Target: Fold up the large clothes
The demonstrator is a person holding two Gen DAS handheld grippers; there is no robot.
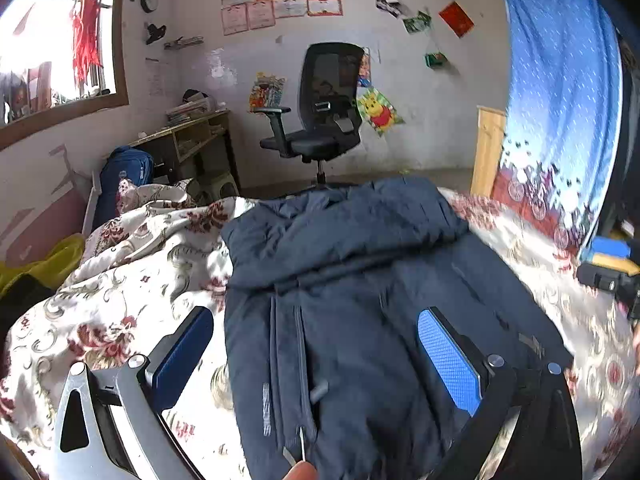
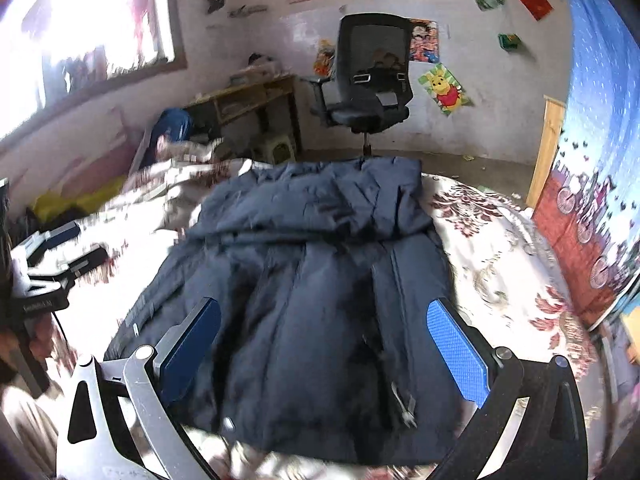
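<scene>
A dark navy padded jacket [image 1: 352, 288] lies flat on a floral bedspread [image 1: 120, 280], its hood at the far end and its front zip facing up. My left gripper [image 1: 316, 344] is open and empty, hovering above the jacket's near left part. The jacket also fills the middle of the right wrist view [image 2: 316, 280]. My right gripper [image 2: 324, 340] is open and empty above the jacket's near hem. The left gripper [image 2: 52, 264] shows at the left edge of the right wrist view. The right gripper shows at the right edge of the left wrist view [image 1: 612, 276].
A black office chair [image 1: 320, 120] stands by the far wall. A wooden desk [image 1: 188, 140] and a blue bag [image 1: 124, 176] are at the back left. A blue patterned curtain [image 1: 560, 100] hangs on the right. Yellow cloth [image 1: 60, 256] lies at the left.
</scene>
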